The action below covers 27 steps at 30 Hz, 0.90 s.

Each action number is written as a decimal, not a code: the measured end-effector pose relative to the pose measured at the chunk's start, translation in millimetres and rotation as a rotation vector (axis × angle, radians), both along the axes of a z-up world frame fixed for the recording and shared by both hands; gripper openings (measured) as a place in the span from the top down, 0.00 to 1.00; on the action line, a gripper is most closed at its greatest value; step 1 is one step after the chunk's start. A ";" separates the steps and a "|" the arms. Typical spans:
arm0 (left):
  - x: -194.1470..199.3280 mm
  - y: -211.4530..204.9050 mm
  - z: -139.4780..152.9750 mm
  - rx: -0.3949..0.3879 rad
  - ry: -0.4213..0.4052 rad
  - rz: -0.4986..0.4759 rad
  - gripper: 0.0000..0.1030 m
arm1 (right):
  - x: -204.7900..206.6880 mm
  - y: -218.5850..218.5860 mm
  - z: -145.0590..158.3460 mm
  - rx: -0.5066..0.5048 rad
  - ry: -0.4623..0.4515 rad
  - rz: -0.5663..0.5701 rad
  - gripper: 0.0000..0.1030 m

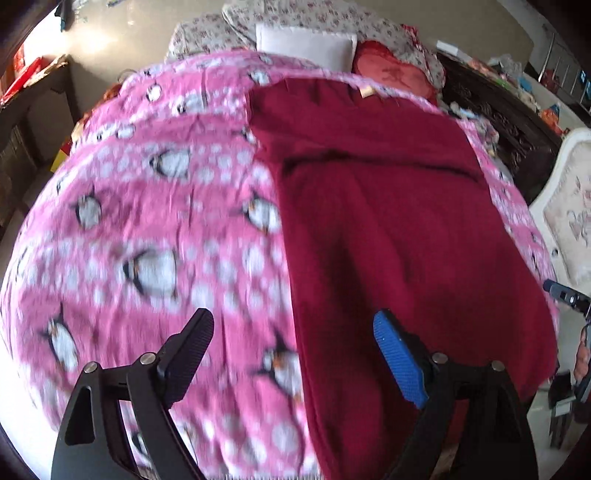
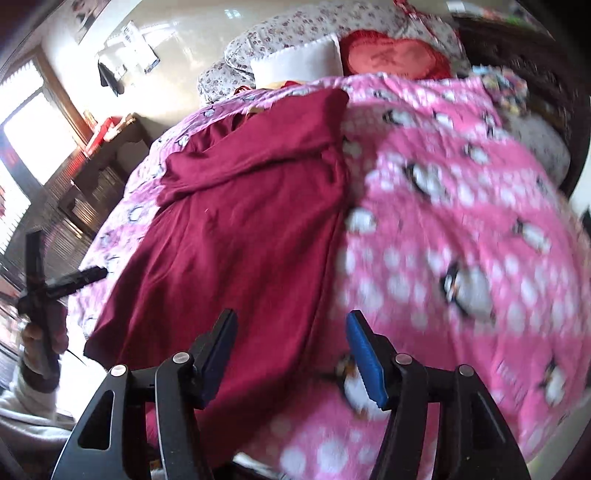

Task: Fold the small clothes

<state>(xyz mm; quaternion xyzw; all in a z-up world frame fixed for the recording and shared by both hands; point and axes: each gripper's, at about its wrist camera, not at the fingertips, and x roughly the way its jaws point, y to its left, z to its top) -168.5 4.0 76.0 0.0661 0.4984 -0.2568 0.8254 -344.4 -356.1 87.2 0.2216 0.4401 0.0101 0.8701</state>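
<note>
While nothing is held between them, the jaws of the left gripper (image 1: 293, 334) are seen spread wide above the bed, its black finger over the pink cover and its blue-padded finger (image 1: 397, 356) over dark red cloth. Both fingers stand clear of the fabric as far as can be judged; the view is blurred. The right gripper (image 2: 291, 334) is likewise parted, moderately wide, with nothing clamped, its left finger above the garment's right edge and its blue pad (image 2: 365, 360) above the cover.

From the left gripper, the maroon garment (image 1: 399, 206) is spread flat from about 6 o'clock up to 12 o'clock, filling the right half of that view. A fold line is seen across its upper part, and a small tan tag (image 1: 367, 91) lies at its far edge. In the right wrist view the same garment (image 2: 236, 221) runs from 7 o'clock toward 12 o'clock, with a sleeve folded across at the top.

Under it lies the pink penguin-print quilt (image 1: 147, 206). Beyond, at 12 o'clock, a white pillow (image 1: 306, 46) and a red heart-shaped cushion (image 1: 391, 74) are placed against floral bedding (image 1: 207, 33). At 9 o'clock in the right wrist view, the person's hand (image 2: 37, 343) grips the other tool's handle.
</note>
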 end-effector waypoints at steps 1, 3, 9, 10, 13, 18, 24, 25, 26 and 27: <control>-4.7 1.9 -3.0 0.004 0.015 -0.012 0.15 | -3.2 2.4 -4.5 0.038 0.004 0.015 0.35; -14.1 6.2 -9.3 0.002 0.039 -0.021 0.15 | -5.8 9.9 -11.0 0.054 0.022 0.037 0.35; -31.3 11.6 -28.3 -0.061 0.130 -0.029 0.15 | -20.4 26.5 -14.8 0.117 -0.029 0.083 0.34; -33.0 10.8 -31.8 -0.061 0.137 -0.031 0.15 | -21.1 30.5 -16.8 0.130 -0.034 0.095 0.34; -35.9 6.5 -42.0 -0.047 0.145 -0.031 0.13 | -22.7 39.9 -21.6 0.157 -0.044 0.139 0.34; -39.5 -0.2 -43.1 -0.071 0.142 -0.033 0.05 | -20.0 52.3 -32.6 0.192 -0.039 0.190 0.39; -43.7 -6.3 -42.3 -0.043 0.107 -0.070 0.18 | -28.6 49.4 -26.7 0.211 -0.080 0.210 0.84; -44.3 -7.8 -41.2 -0.031 0.098 -0.077 0.37 | -29.1 50.7 -21.9 0.208 -0.092 0.217 0.85; -44.1 -9.0 -40.0 -0.021 0.092 -0.089 0.61 | -28.1 52.3 -18.0 0.211 -0.106 0.225 0.85; -43.7 -9.8 -37.9 -0.022 0.095 -0.104 0.70 | -26.0 52.9 -13.1 0.219 -0.124 0.234 0.85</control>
